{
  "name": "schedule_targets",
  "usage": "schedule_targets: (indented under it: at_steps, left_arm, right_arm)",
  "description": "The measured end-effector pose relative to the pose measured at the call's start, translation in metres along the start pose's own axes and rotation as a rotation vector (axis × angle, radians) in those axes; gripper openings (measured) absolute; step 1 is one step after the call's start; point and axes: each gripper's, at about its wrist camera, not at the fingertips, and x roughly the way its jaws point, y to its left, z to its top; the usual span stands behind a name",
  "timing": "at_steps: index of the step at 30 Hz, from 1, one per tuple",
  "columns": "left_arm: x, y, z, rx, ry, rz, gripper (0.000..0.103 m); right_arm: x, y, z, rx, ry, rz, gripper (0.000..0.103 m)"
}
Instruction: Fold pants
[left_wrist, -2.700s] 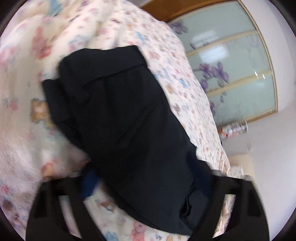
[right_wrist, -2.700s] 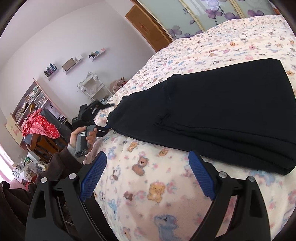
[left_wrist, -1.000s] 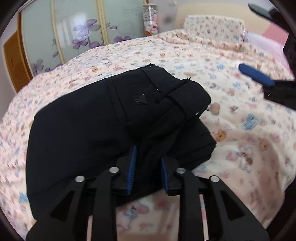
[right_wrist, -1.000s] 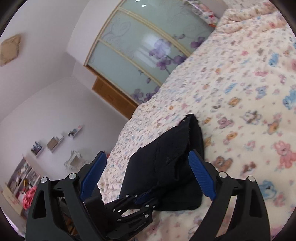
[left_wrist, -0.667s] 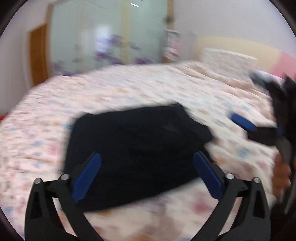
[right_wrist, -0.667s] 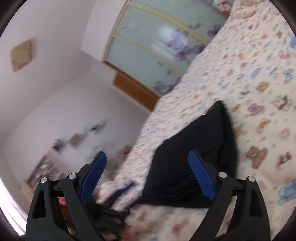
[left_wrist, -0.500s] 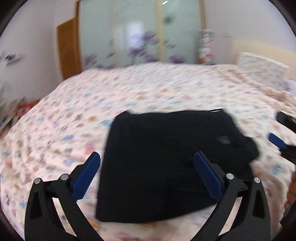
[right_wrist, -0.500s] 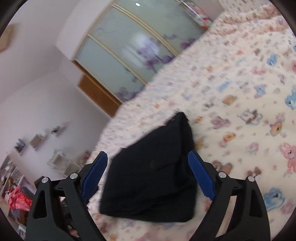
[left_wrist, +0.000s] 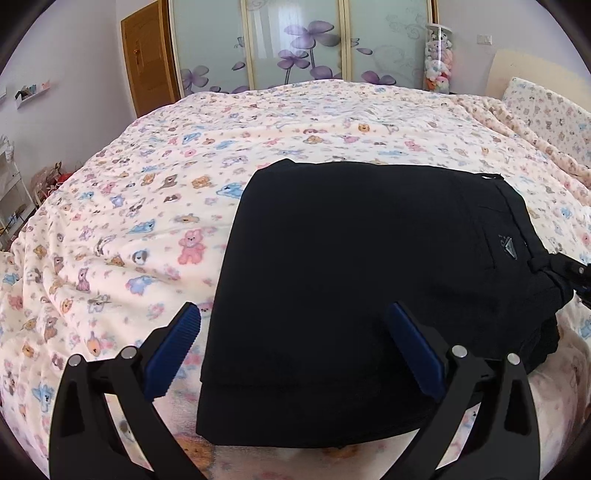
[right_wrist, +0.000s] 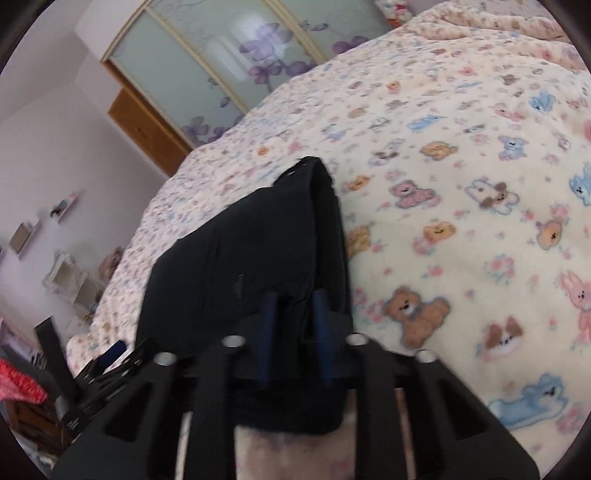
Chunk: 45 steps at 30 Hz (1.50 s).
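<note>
Folded pants (left_wrist: 354, 280) on blanket (left_wrist: 147, 206); right tongs (right_wrist: 293, 314) pinching edge, left tongs (left_wrist: 295, 332) wide.

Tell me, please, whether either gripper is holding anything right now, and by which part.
The right gripper pinches the folded black pants at their waistband-end edge. The left gripper is open, holding nothing.

Folded pants (left_wrist: 369, 280) mid-bed, bare blanket (left_wrist: 129, 229) leftward, pillow (left_wrist: 546, 107) far right
</note>
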Motion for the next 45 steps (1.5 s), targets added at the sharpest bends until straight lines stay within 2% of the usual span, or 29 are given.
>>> schedule_targets:
  at_steps: [4,6,8,11,14,16,19,20,22,24,25,28,29,32,36,39,40,42,43,45]
  left_arm:
    - [-0.007,-0.004,-0.001,0.04,-0.043,0.002,0.101]
    - [-0.012,-0.007,-0.001,0.056,-0.064,0.007,0.101]
    - [-0.019,-0.011,0.0,0.068,-0.098,-0.003,0.101]
    - [-0.026,-0.019,0.004,0.104,-0.148,-0.009,0.101]
    - [-0.027,-0.029,0.008,0.124,-0.162,-0.007,0.101]
    - [-0.027,-0.031,0.01,0.122,-0.174,-0.013,0.101]
    - [-0.027,-0.037,0.013,0.101,-0.202,-0.022,0.101]
    - [-0.025,-0.038,0.013,0.099,-0.203,-0.02,0.101]
    - [-0.018,-0.043,0.012,0.097,-0.184,0.0,0.101]
    - [-0.008,-0.048,0.009,0.106,-0.143,0.019,0.101]
    - [-0.001,-0.049,0.006,0.114,-0.115,0.031,0.101]
    - [0.014,-0.049,-0.004,0.118,-0.043,0.032,0.101]
    - [0.017,-0.047,-0.006,0.113,-0.03,0.022,0.101]
    - [0.018,-0.046,-0.01,0.112,-0.033,0.022,0.101]
    - [0.019,-0.047,-0.013,0.116,-0.037,0.025,0.101]
    - [0.012,-0.04,-0.015,0.106,-0.037,-0.019,0.101]
    - [0.009,-0.036,-0.015,0.096,-0.041,-0.036,0.101]
    - [0.001,-0.021,-0.014,0.072,-0.045,-0.075,0.101]
    - [0.0,-0.014,-0.012,0.064,-0.04,-0.088,0.101]
    - [-0.001,0.006,-0.006,0.043,-0.025,-0.099,0.101]
  right_arm:
    - [0.004,-0.009,-0.011,-0.004,0.051,-0.045,0.014]
    - [0.007,-0.014,-0.013,0.031,0.069,-0.036,0.014]
    - [0.003,-0.01,-0.017,0.01,0.073,-0.05,0.015]
    - [0.0,-0.007,-0.016,-0.019,0.042,-0.061,0.016]
    - [-0.007,-0.003,-0.011,-0.018,0.03,-0.064,0.016]
    - [-0.014,0.002,-0.007,-0.03,-0.011,-0.066,0.016]
    - [-0.028,0.015,-0.007,-0.07,-0.092,0.038,0.016]
    - [-0.028,0.02,-0.008,-0.084,-0.096,0.112,0.016]
    - [-0.023,0.027,-0.011,-0.087,-0.057,0.213,0.016]
    - [-0.015,0.029,-0.013,-0.077,-0.018,0.254,0.016]
    - [-0.009,0.028,-0.014,-0.064,0.008,0.248,0.016]
    - [0.015,0.012,-0.021,-0.002,0.119,0.153,0.016]
    - [0.02,0.005,-0.023,0.026,0.137,0.161,0.016]
    - [0.025,-0.015,-0.025,0.146,0.162,0.237,0.016]
    - [0.025,-0.014,-0.024,0.111,0.159,0.232,0.016]
    - [0.018,-0.004,-0.02,0.094,0.147,0.244,0.02]
    - [0.014,-0.002,-0.019,0.087,0.135,0.254,0.034]
    - [0.001,0.002,-0.006,0.05,0.082,0.274,0.081]
    - [-0.01,0.003,0.003,0.03,0.032,0.247,0.102]
    - [-0.019,0.001,0.018,-0.006,-0.043,0.219,0.102]
